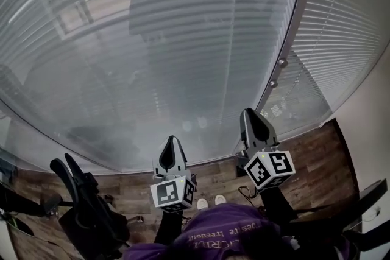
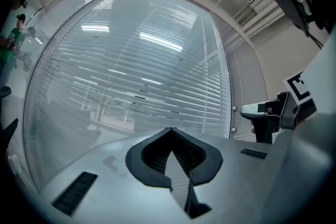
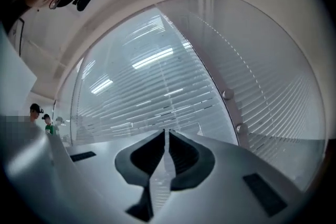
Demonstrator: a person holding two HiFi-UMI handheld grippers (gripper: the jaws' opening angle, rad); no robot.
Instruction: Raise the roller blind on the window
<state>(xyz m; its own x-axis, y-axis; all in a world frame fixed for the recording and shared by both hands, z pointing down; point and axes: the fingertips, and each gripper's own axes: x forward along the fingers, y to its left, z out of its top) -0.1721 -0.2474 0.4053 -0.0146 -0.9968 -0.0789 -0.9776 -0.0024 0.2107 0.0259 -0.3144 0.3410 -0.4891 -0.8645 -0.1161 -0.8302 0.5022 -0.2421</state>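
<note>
grey slatted blind (image 1: 183,39) fills the upper two thirds of the head view. it is down over all the pane i can see, slats running across the frame. both tools point at it from the lower middle of the frame.

left hand-held gripper (image 1: 173,144): jaws closed tip to tip, nothing in them.

right hand-held gripper (image 1: 251,115): jaws nearly together, a thin slit left between the tips. through the slit i see only slats, no cord or chain that i can make out. my read is that it isn't gripping anything.

what the next move turns on: the window post (image 1: 294,33) runs from just above the right tool up to the top right of the frame, long axis near upright. two round knobs (image 1: 282,62) sit on it. the post lies up and to the right of the right tool, near it; the left tool is well to the left. the right hand is the nearer one. i'd guess the blind's control is at that post, but no view shows a pull. raising not yet begun.
</note>
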